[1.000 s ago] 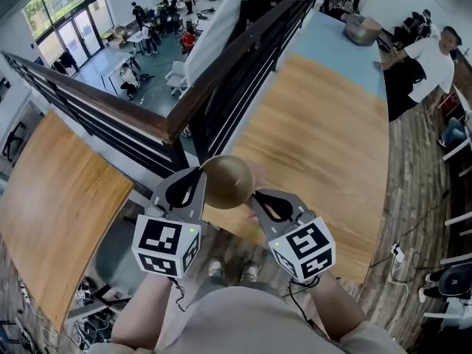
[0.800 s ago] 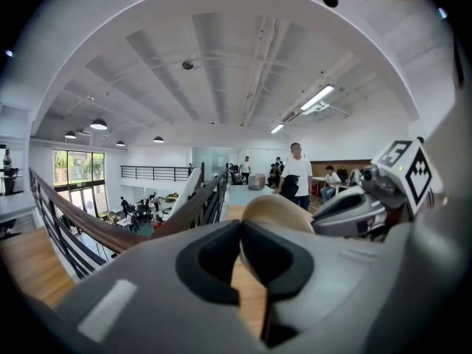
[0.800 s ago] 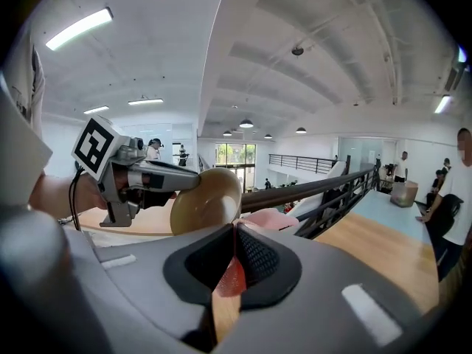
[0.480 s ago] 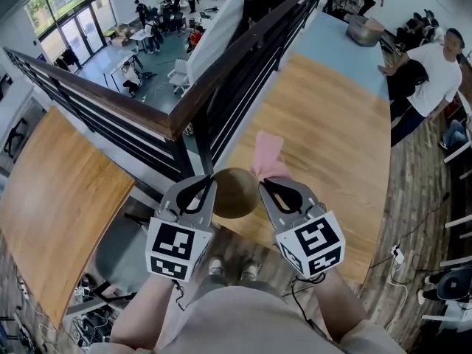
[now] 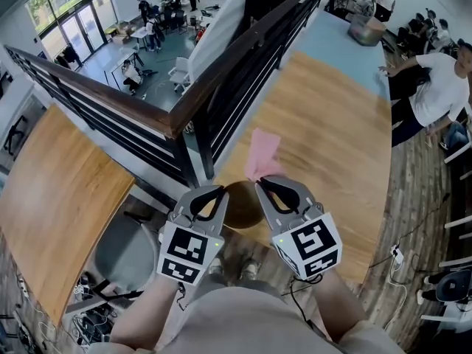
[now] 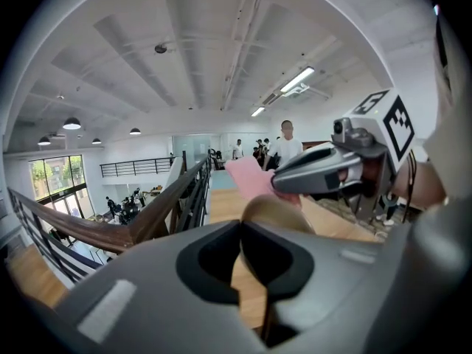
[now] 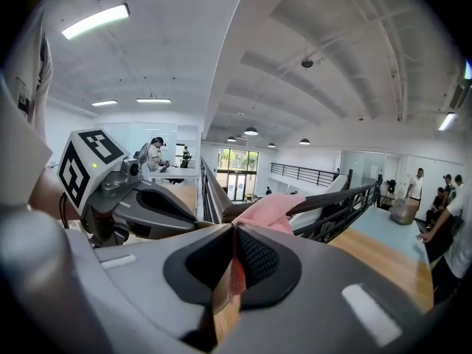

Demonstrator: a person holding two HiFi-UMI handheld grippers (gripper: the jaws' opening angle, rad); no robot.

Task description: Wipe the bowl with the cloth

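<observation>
A brown bowl [image 5: 240, 205] hangs between my two grippers, close to my body over the near edge of the wooden table [image 5: 332, 139]. My left gripper [image 5: 212, 195] is shut on the bowl's rim; in the left gripper view the bowl [image 6: 279, 209] rises just past the jaws. My right gripper [image 5: 270, 188] is shut on a pink cloth [image 5: 264, 153], which sticks up beyond the bowl. In the right gripper view the cloth [image 7: 270, 211] is pinched in the jaws, with the left gripper [image 7: 151, 206] alongside. The bowl's inside is hidden.
A dark railing [image 5: 221, 87] runs along the table's left edge, with a drop to a lower floor behind it. A second wooden table [image 5: 51, 198] and a grey chair [image 5: 122, 253] are at the left. People [image 5: 435, 87] stand at the right.
Both grippers and the bowl have sunk and come closer to my body. The pink cloth, hidden behind the bowl a second ago, now shows above it.
</observation>
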